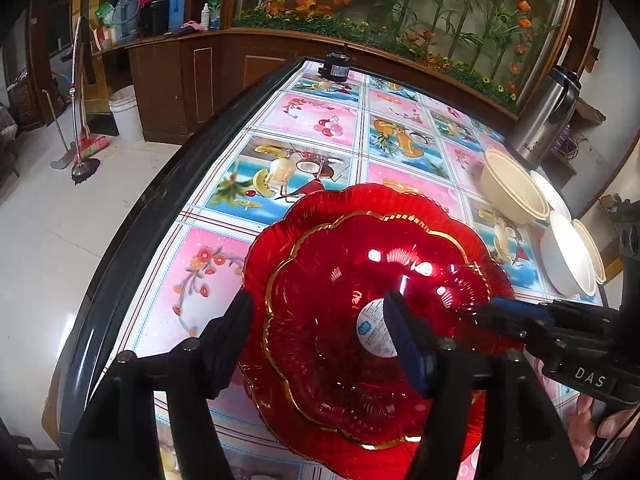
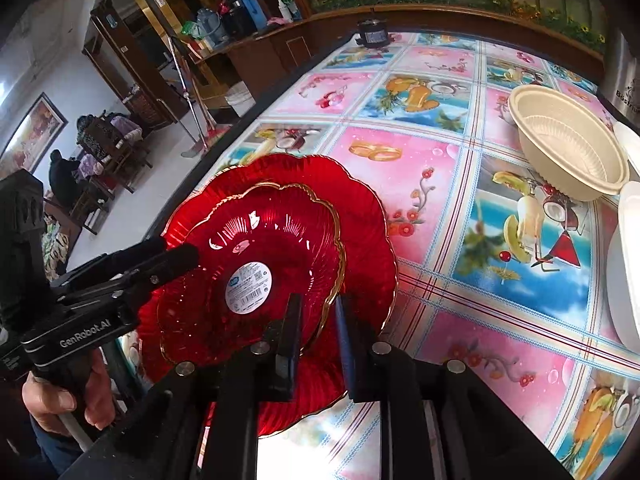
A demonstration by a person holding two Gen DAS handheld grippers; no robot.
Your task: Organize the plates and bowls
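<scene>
The stacked red plates sit between the hands: left gripper spread over their left rim, right gripper slightly parted astride the right rim, while the bowls lie far right.

Two nested scalloped plates, both translucent red with ribbed fluting and thin gold rims: smaller plate carries a round white label printed in blue, larger plate beneath. Counter cloth: squares of pink florals alternating with blue tropical fruit scenes. Bowl cream; gripper black, blue pads.
</scene>
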